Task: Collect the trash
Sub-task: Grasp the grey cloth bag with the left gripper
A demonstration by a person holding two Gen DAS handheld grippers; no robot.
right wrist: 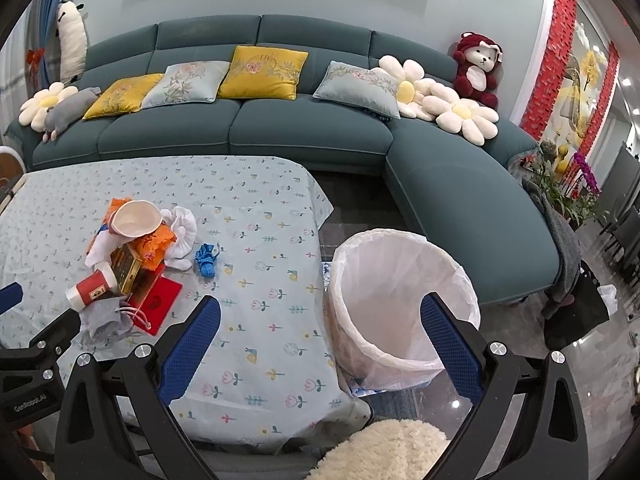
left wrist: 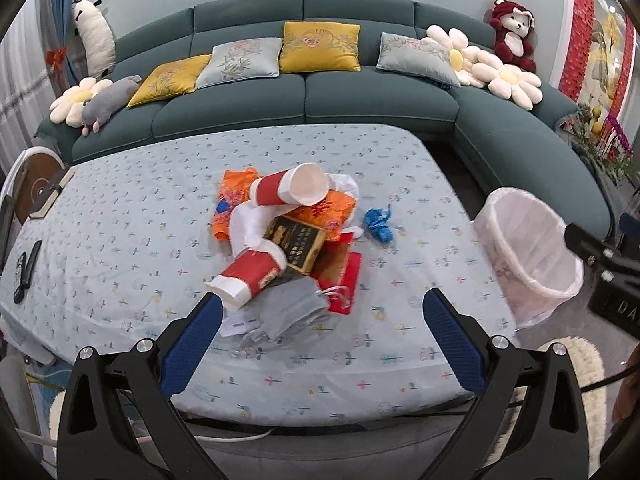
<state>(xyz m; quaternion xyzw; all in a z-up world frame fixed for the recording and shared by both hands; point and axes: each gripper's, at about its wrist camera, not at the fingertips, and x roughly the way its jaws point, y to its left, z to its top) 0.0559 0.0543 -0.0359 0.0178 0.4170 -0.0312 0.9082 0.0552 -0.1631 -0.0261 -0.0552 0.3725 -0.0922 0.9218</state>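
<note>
The worktop, draped in a pale floral cloth, carries all the trash in one heap, and nothing from it appears to have gone into the bin yet: the white liner shows empty as far as the right wrist view reaches. So the task looks to be at its opening step, choosing and approaching a first piece.

The bin stands on the floor just beside the worktop's right edge, well apart from the heap. The heap sits near the worktop's middle: two red-and-white paper cups, orange wrappers, a dark printed box, a red packet, white tissue and a grey drawstring pouch at the heap's near side. A crumpled blue wrapper lies alone between the heap and the bin.

The left claw hovers above the near edge of the heap, fingers spread wide and holding nothing; its left finger is just beside the nearer cup. The right claw hangs over the worktop's corner beside the bin, equally wide open and empty.

The next move probably calls for the left claw to drop onto the nearer cup or the pouch and close, without toppling the stacked pieces, then carry across to the bin.
</note>
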